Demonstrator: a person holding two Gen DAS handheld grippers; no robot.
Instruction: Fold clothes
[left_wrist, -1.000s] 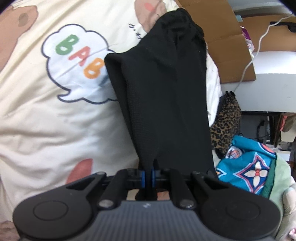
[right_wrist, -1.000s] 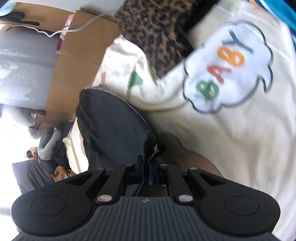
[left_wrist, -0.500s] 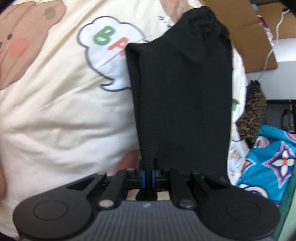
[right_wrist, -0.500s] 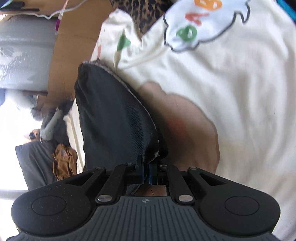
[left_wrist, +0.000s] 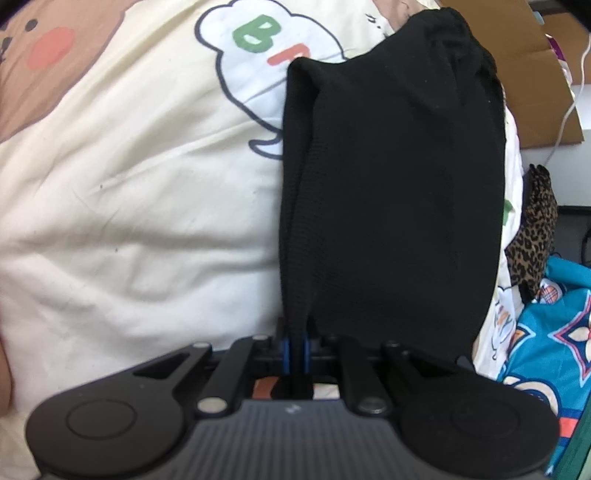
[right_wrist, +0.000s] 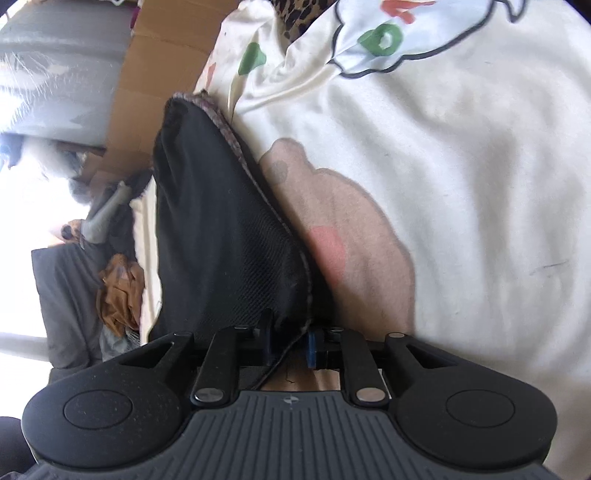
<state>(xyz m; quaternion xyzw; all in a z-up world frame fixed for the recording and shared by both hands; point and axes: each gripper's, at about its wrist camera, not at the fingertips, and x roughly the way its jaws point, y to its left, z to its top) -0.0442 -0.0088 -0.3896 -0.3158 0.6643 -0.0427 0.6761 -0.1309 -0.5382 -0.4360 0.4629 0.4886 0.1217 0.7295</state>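
A black knit garment (left_wrist: 399, 184) hangs folded double over a cream bed sheet (left_wrist: 129, 221) printed with bears and a "BABY" speech bubble. My left gripper (left_wrist: 294, 345) is shut on its near lower edge, the blue pads pressed on the cloth. In the right wrist view the same black garment (right_wrist: 221, 240) rises to the upper left, showing a mottled inner edge. My right gripper (right_wrist: 290, 341) has its fingers parted a little, with the garment's corner and a loose thread still lying between them.
The cream sheet (right_wrist: 480, 184) fills the right. Cardboard (left_wrist: 535, 92) stands beyond the bed. A leopard-print cloth (left_wrist: 535, 229) and a blue patterned cloth (left_wrist: 546, 332) lie at the right edge. A heap of other clothes (right_wrist: 118, 291) sits at the left.
Both grippers have carried the black garment further across the sheet. The right gripper's fingers, pressed together before, now stand apart; the left stays clamped.
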